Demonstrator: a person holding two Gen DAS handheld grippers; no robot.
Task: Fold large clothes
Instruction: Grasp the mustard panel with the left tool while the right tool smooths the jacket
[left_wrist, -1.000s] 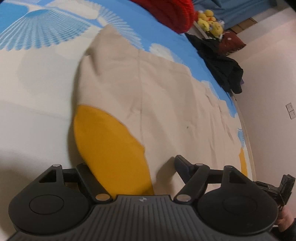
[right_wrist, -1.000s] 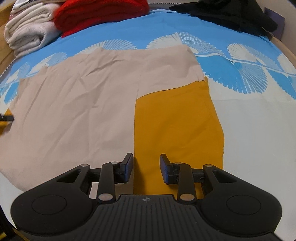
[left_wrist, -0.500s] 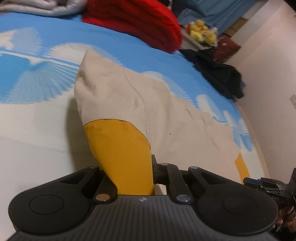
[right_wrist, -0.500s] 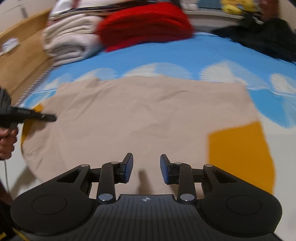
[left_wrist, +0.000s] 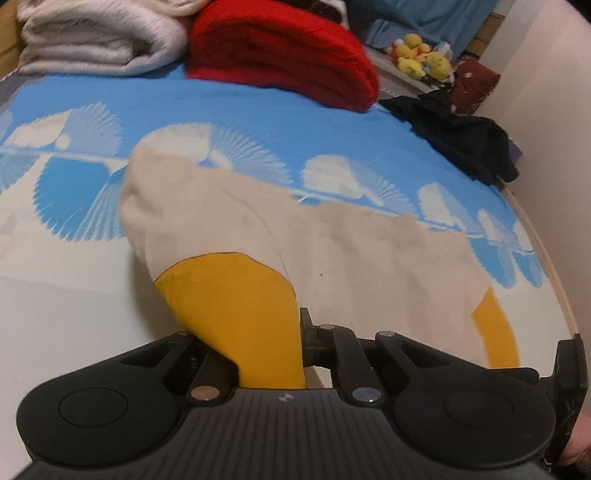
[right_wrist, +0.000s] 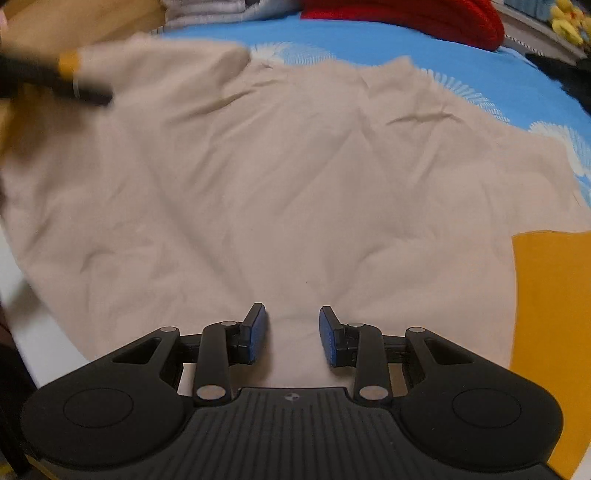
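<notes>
A bed with a blue-and-white fan-print sheet (left_wrist: 258, 110) carries a beige and yellow garment (right_wrist: 295, 177) spread near; at its far edge lie folded white blankets (left_wrist: 99, 37), a red blanket (left_wrist: 284, 55) and, far right, dark clothing (left_wrist: 461, 136)

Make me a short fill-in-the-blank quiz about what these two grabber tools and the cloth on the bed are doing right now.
The left gripper is shut on the garment's ____ cuff.
The right gripper hangs ____ above the beige garment, holding nothing.
Beside the white blankets lies a folded ____ blanket.

Missing words: yellow; open; red
</notes>
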